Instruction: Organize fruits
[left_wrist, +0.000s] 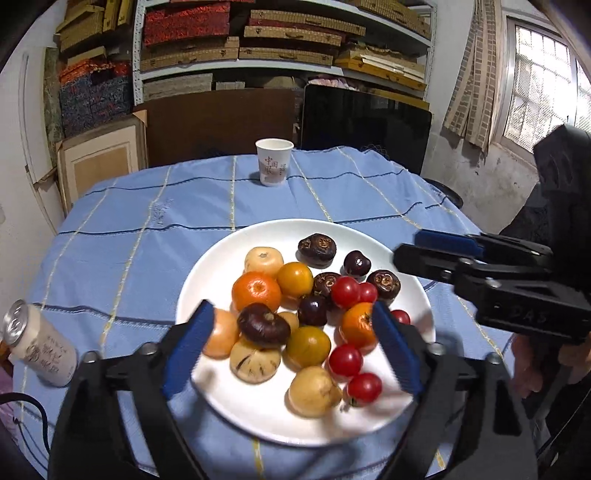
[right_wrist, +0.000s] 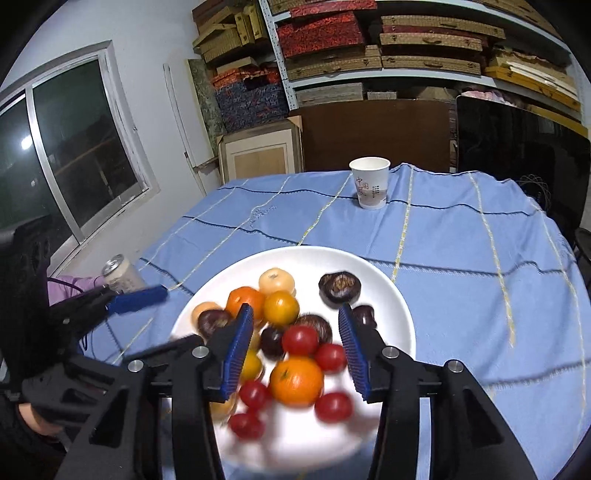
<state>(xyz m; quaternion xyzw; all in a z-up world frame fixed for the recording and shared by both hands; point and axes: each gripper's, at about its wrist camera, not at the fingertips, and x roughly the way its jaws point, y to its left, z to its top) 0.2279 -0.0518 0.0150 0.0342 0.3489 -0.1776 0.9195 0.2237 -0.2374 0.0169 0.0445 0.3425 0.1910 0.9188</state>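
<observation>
A white plate (left_wrist: 207, 277) on the blue checked cloth holds several small fruits: red cherry tomatoes (left_wrist: 345, 291), orange tangerines (left_wrist: 256, 291), yellow tomatoes (left_wrist: 308, 345), tan fruits (left_wrist: 314, 392) and dark brown ones (left_wrist: 317, 249). My left gripper (left_wrist: 291, 350) is open and empty, hovering over the plate's near half. My right gripper (right_wrist: 295, 354) is open and empty over the plate (right_wrist: 388, 295), with an orange tangerine (right_wrist: 296, 380) and red tomatoes (right_wrist: 300, 339) between its fingers. The right gripper also shows in the left wrist view (left_wrist: 421, 247) at the plate's right rim.
A white paper cup (left_wrist: 274, 161) stands at the far side of the table, also in the right wrist view (right_wrist: 370, 182). A pale drink can (left_wrist: 38, 343) stands near the table's left edge. Shelves of boxes and a dark screen stand behind the table.
</observation>
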